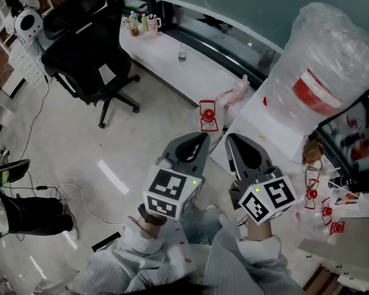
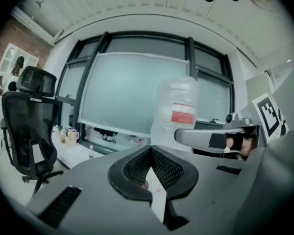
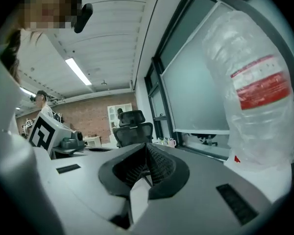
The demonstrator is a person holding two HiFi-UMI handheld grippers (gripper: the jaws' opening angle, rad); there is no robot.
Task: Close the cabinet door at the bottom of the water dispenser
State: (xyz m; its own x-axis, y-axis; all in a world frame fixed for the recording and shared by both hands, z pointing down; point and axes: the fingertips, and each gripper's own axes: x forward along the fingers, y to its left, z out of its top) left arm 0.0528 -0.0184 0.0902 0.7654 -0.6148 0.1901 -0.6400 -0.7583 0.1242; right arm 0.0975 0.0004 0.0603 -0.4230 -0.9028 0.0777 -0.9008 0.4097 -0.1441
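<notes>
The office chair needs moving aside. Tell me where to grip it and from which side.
Take the office chair by its headrest, coming from above: it is a narrow bar standing clear above the wide backrest, and likely thin enough for a gripper.

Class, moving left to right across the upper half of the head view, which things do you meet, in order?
Black office chair → small bottles → clear glass → plastic-wrapped water jug.
</notes>
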